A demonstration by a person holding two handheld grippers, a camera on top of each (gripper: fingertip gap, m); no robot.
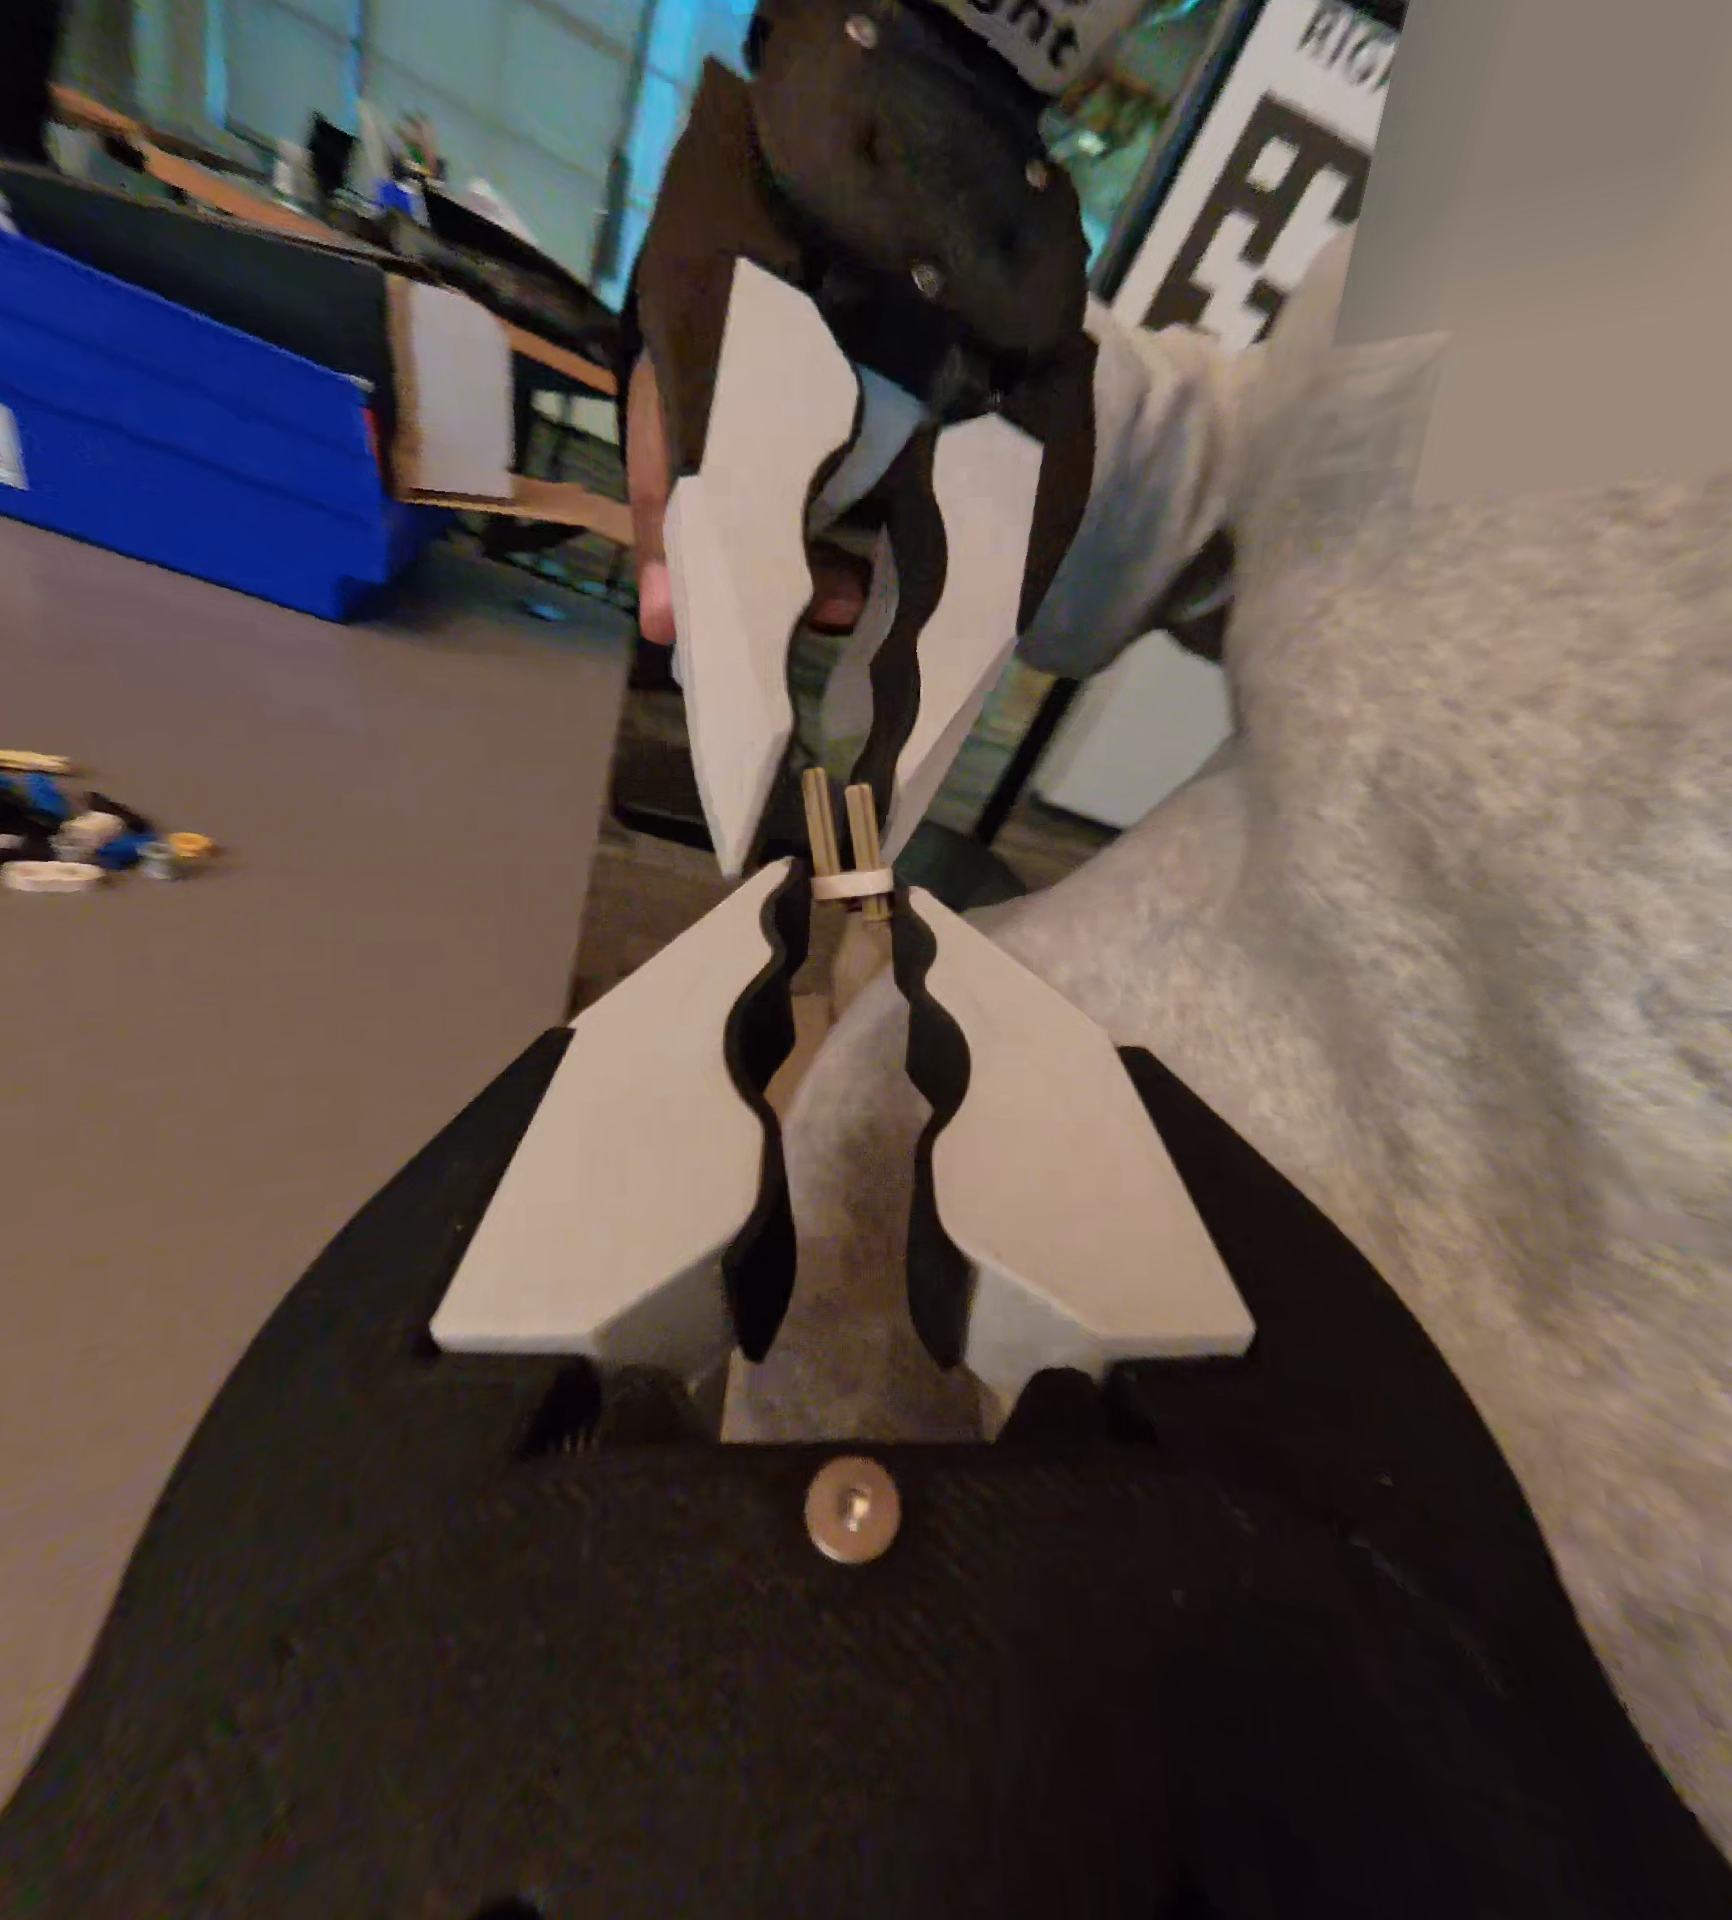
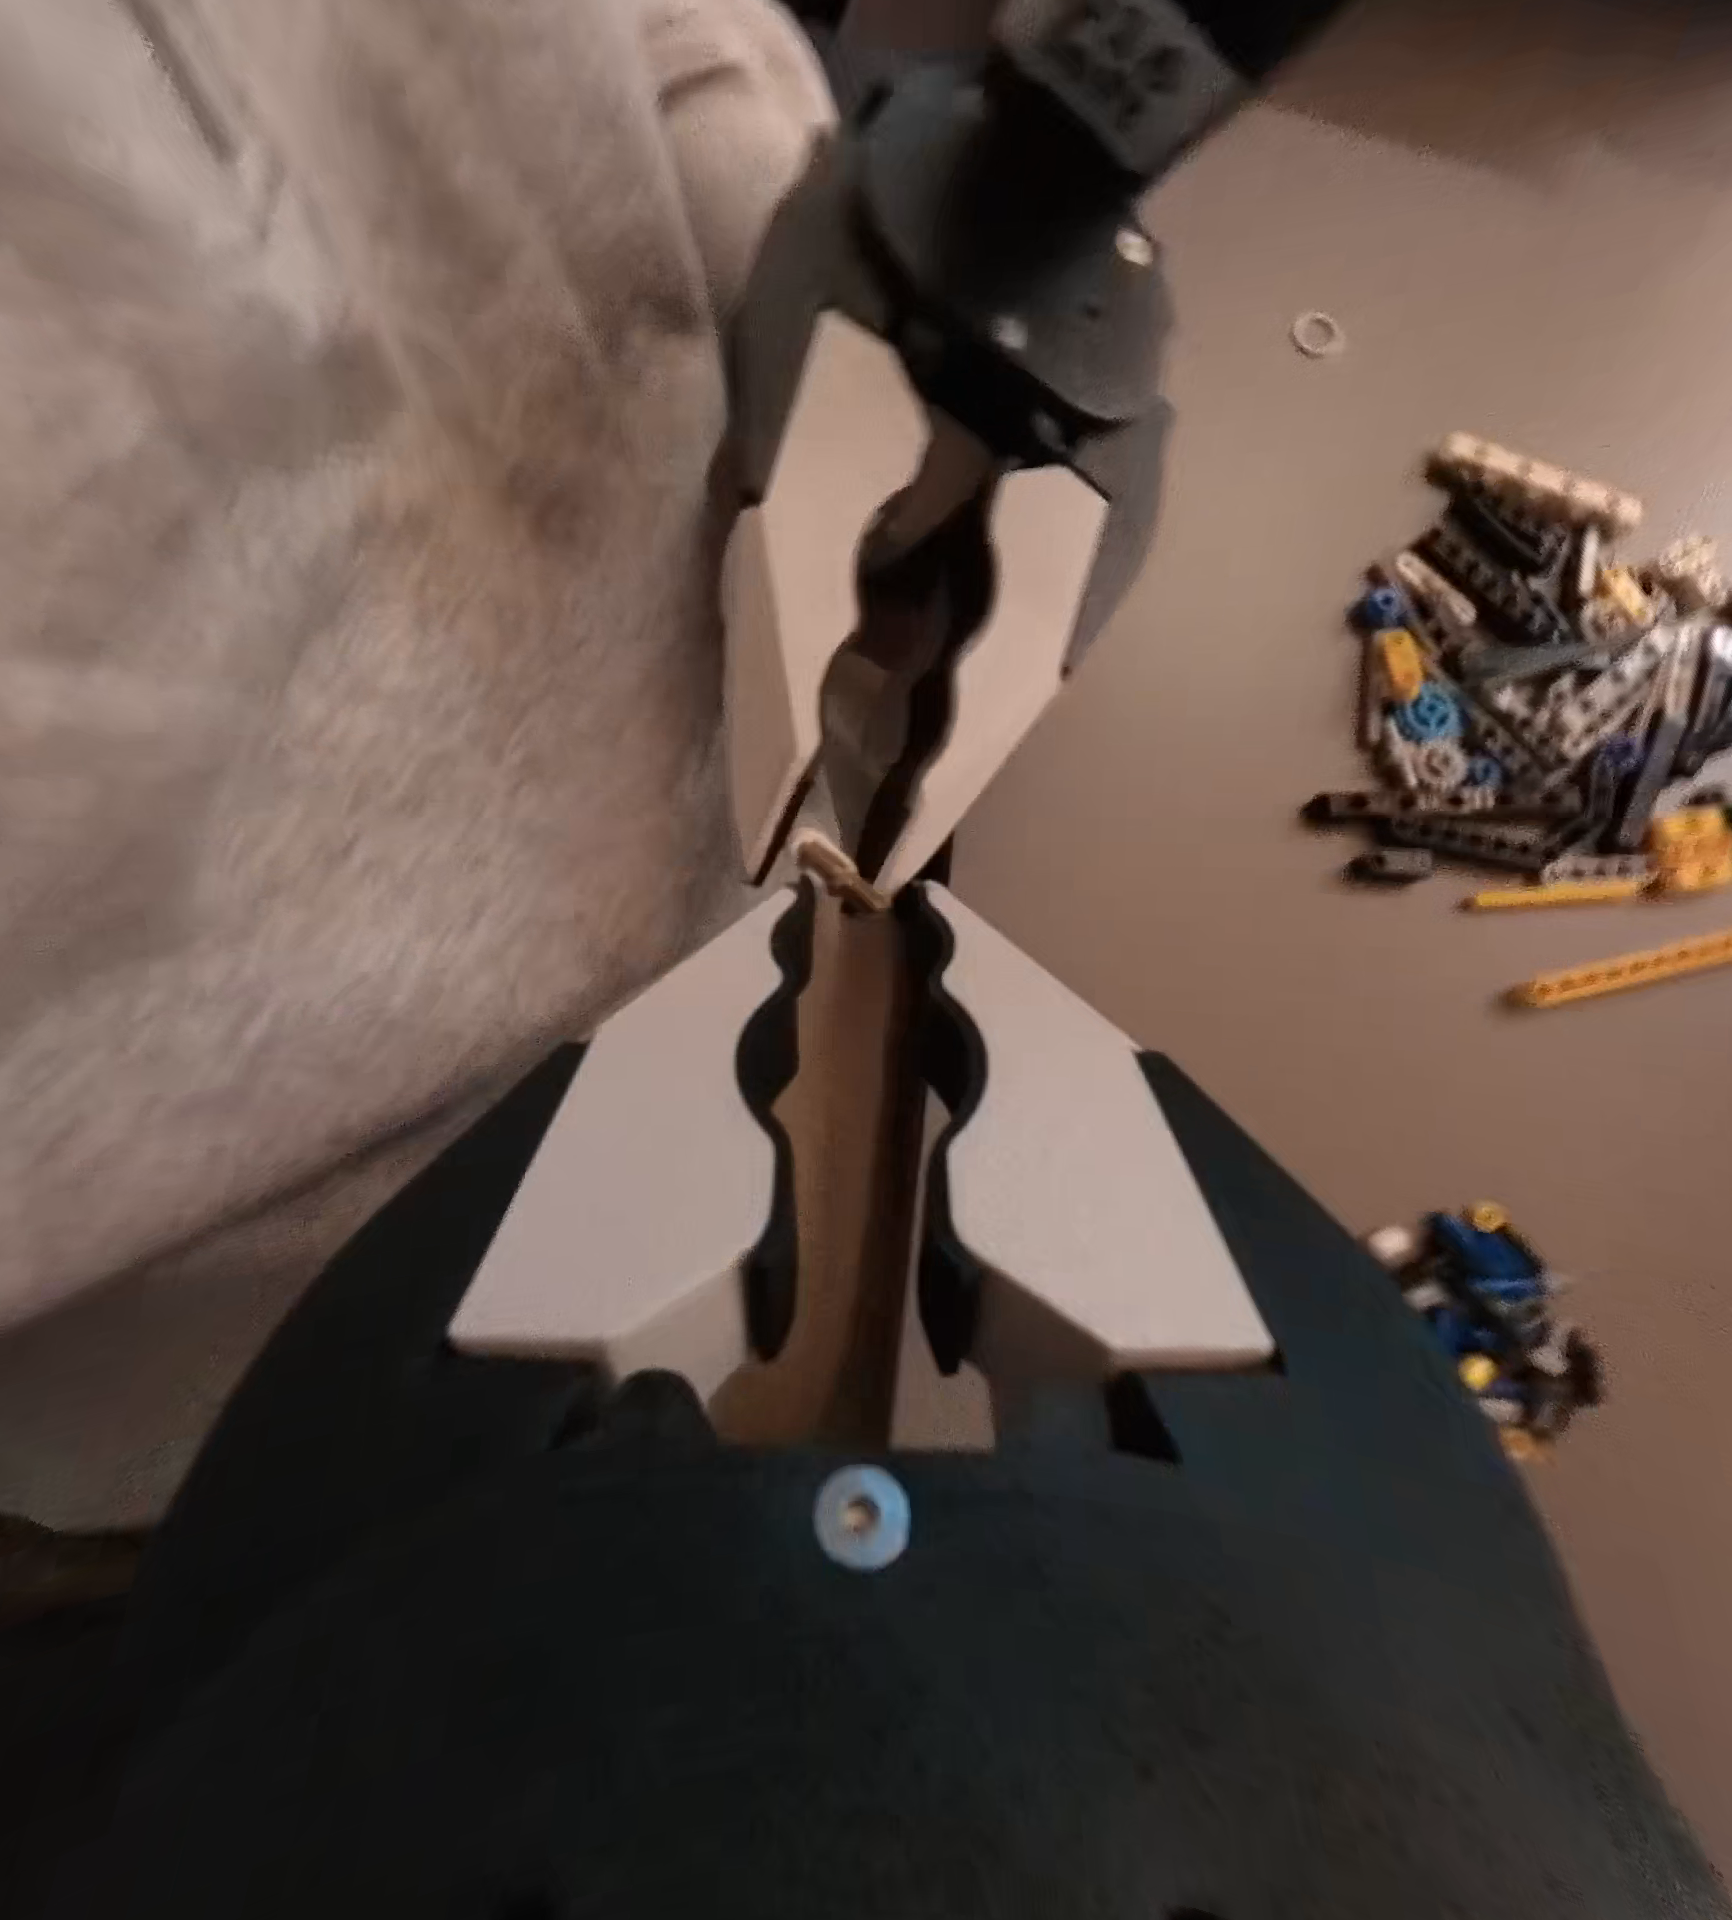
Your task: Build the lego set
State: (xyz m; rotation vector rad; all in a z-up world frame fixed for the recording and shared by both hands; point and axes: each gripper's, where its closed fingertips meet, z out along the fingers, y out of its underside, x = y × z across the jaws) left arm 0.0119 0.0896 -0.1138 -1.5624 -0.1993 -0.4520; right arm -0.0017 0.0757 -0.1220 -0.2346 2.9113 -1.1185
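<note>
Left tool and right tool meet tip to tip, both clamped on a small tan pin assembly; loose lego pile at 3 o'clock on the tabletop suggests early progress.

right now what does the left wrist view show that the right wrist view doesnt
Only the left wrist view shows the blue bin, the cardboard box beside it, and the small part as two tan axles joined by a white band.

Only the right wrist view shows the large pile of lego pieces, the long yellow beam and a small ring on the table.

Both show the two sets of jaws meeting tip to tip around that small part, the grey sleeve, and the blue lego cluster.
</note>
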